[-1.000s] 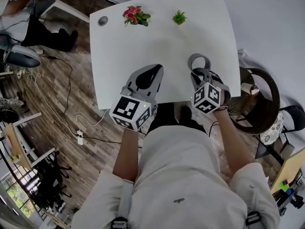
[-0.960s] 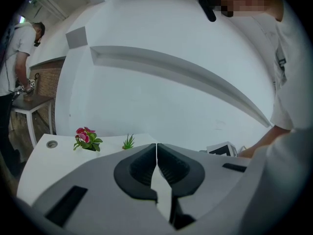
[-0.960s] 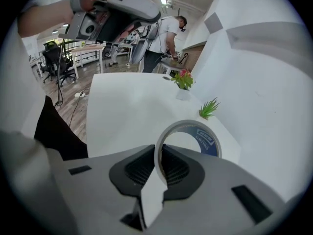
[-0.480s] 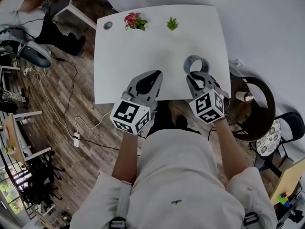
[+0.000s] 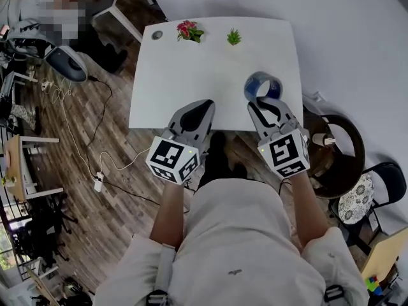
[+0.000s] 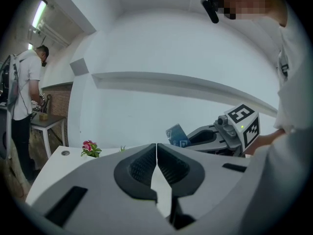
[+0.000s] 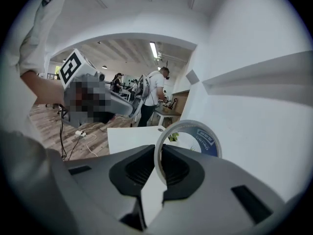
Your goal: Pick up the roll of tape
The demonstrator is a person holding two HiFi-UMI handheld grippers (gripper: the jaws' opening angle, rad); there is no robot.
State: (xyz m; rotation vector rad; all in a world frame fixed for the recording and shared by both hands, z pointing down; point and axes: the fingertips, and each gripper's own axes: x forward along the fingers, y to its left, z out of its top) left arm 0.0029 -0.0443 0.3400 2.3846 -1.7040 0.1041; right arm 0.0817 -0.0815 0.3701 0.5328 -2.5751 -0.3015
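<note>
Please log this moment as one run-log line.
right gripper: shut on roll of tape, held above table | left gripper: shut, empty

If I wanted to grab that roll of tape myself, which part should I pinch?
Pinch the thin wall of the roll of tape, one jaw through its hole, one outside, coming from the person's side. It is a hollow hoop, probably too wide to span; the right gripper holds it this way.

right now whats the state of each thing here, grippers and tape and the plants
roll of tape: on edge, clamped by its wall, off the table
right gripper: shut on the roll of tape
left gripper: shut, empty
pink flower plant: upright, at the far edge of the table
green plant: upright, same far edge
</note>
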